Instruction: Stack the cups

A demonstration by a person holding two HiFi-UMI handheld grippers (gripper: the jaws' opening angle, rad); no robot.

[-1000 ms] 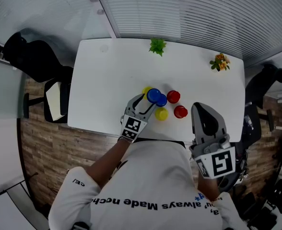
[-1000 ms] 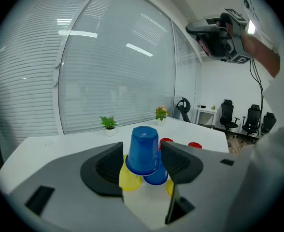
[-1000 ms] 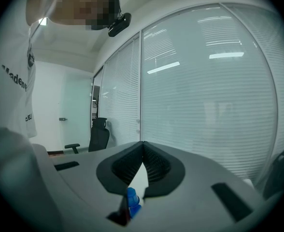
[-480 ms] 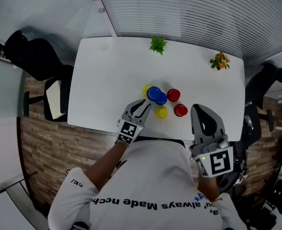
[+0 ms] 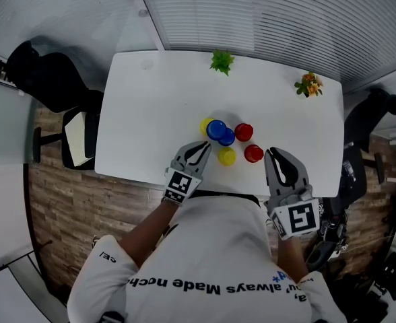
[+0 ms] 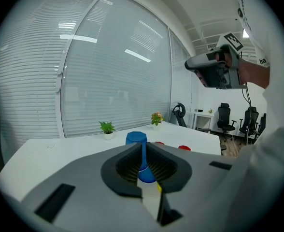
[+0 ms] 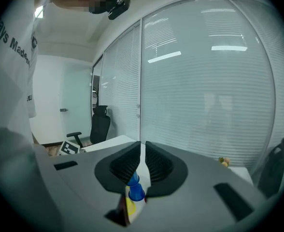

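Several small cups stand grouped mid-table in the head view: a blue cup upside down on a second blue cup, a yellow cup half hidden behind them, another yellow cup, and two red cups. My left gripper sits just short of the blue cups, its jaws closing to a thin slit with nothing between them; the blue stack shows beyond the left gripper. My right gripper hovers at the near edge beside the red cup, jaws barely opening, empty; blue cups show past the right gripper.
A green plant and an orange-flowered plant stand along the far side of the white table. Black office chairs flank the table. The person's torso covers the near edge.
My left gripper has drawn back from the blue cups towards the near edge and its jaws have closed. My right gripper has moved forward over the table's near edge.
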